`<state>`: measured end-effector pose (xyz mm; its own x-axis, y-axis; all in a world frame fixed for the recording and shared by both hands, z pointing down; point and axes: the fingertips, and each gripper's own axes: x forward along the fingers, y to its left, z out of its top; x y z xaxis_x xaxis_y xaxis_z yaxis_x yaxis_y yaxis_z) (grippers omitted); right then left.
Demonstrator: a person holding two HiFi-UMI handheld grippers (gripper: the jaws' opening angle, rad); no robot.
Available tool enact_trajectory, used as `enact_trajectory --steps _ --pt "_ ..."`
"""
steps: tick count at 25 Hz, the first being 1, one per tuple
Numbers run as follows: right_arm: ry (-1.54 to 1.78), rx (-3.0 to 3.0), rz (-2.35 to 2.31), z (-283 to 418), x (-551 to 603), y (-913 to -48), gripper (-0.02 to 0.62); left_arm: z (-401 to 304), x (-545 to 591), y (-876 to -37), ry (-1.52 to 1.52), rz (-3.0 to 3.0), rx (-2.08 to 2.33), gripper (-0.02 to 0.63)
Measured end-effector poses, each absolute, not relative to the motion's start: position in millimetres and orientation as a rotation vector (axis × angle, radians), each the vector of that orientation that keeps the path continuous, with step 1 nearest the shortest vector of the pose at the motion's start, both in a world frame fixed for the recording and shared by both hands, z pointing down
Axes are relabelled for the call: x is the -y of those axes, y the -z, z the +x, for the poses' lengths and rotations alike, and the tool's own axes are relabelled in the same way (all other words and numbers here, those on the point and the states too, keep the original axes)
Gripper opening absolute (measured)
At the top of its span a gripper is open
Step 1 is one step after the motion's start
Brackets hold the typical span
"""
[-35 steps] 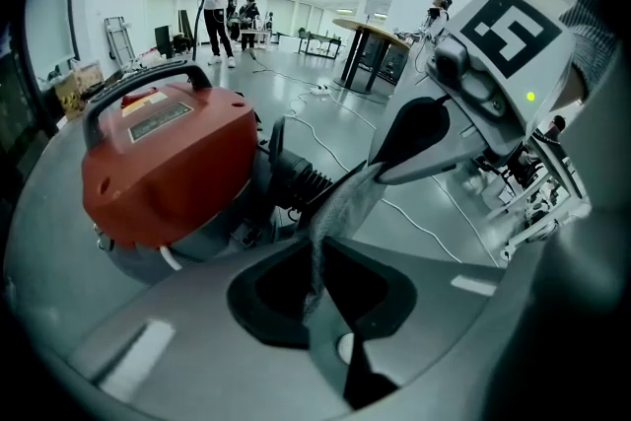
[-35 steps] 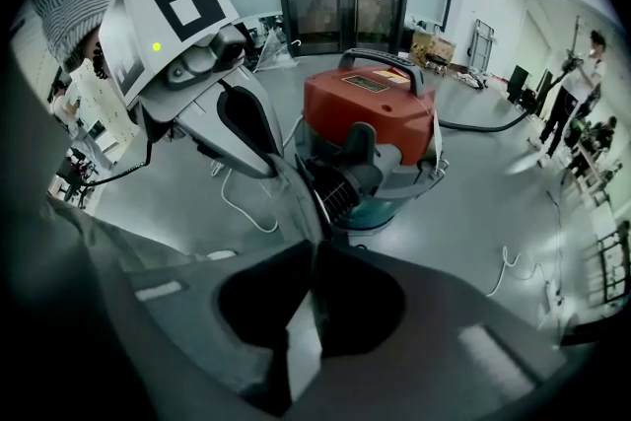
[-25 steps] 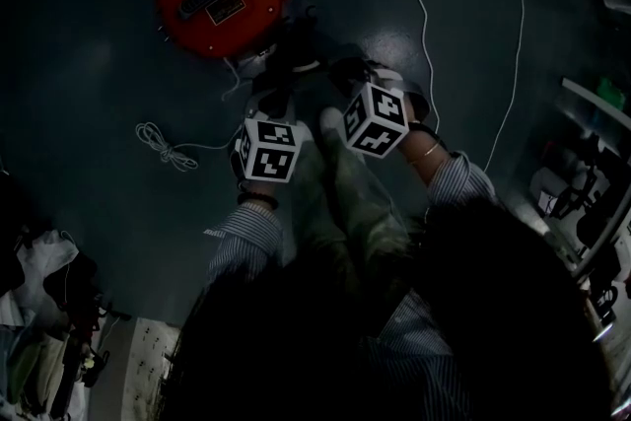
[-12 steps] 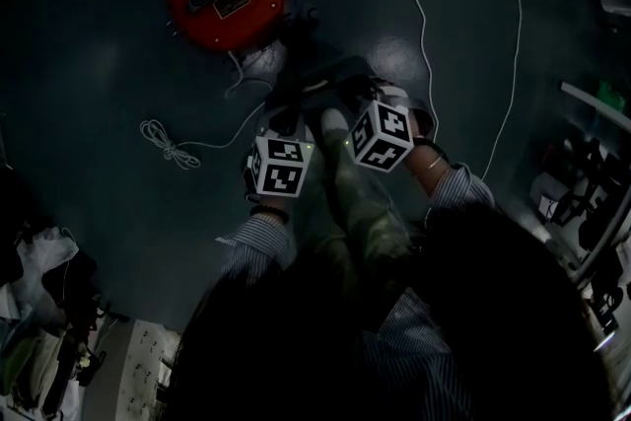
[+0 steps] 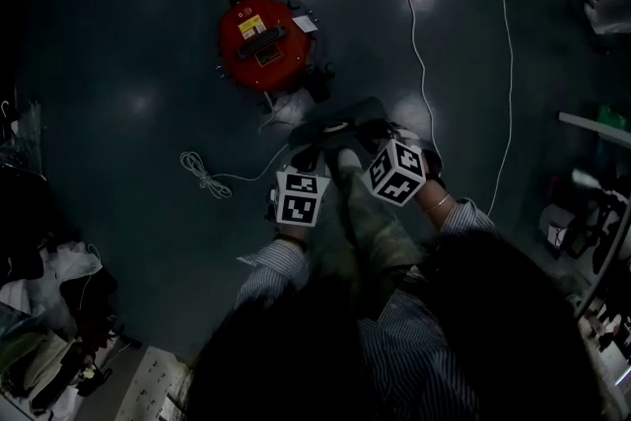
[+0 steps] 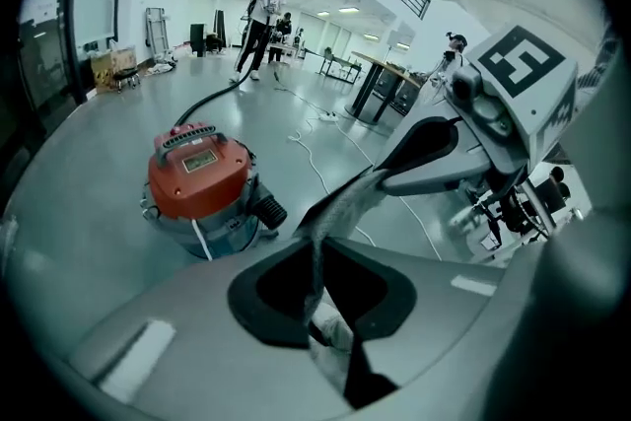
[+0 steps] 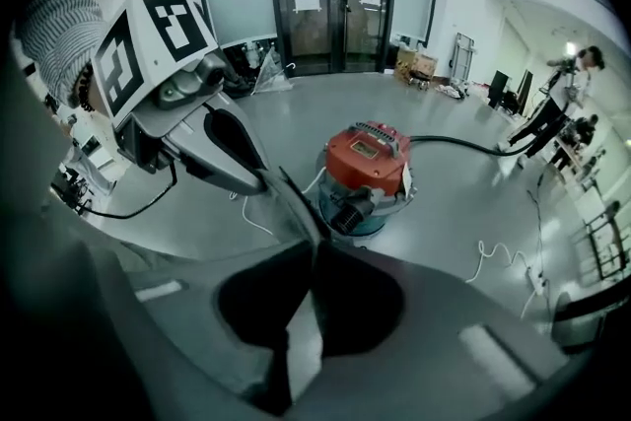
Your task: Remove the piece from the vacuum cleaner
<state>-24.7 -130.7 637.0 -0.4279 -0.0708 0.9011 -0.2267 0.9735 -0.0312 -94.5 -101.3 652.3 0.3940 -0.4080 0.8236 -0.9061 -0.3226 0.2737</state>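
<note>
Together, left gripper (image 6: 317,283) and right gripper (image 7: 308,306) each pinch an edge of the thin grey piece (image 6: 343,200), stretched between them above the floor (image 5: 118,113), near the red vacuum cleaner (image 5: 264,42)

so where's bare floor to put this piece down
For the piece, the widest bare floor in the head view lies left of the vacuum, above the coiled cord. A narrower strip lies between the vacuum and the long white cable. Crowded: the clutter at lower left and the shelves at right.
</note>
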Motion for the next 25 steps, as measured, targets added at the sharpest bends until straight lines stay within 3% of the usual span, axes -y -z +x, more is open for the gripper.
enact_trajectory --steps 13,25 --pt "-0.308 2.112 0.408 -23.8 115.7 -438.1 0.021 -86.3 76.7 -461.8 -0.702 1.965 1.191 0.034" --pt "-0.499 2.309 0.515 -22.0 94.8 -346.7 0.021 -89.0 65.8 -362.8 -0.423 2.026 1.149 0.035"
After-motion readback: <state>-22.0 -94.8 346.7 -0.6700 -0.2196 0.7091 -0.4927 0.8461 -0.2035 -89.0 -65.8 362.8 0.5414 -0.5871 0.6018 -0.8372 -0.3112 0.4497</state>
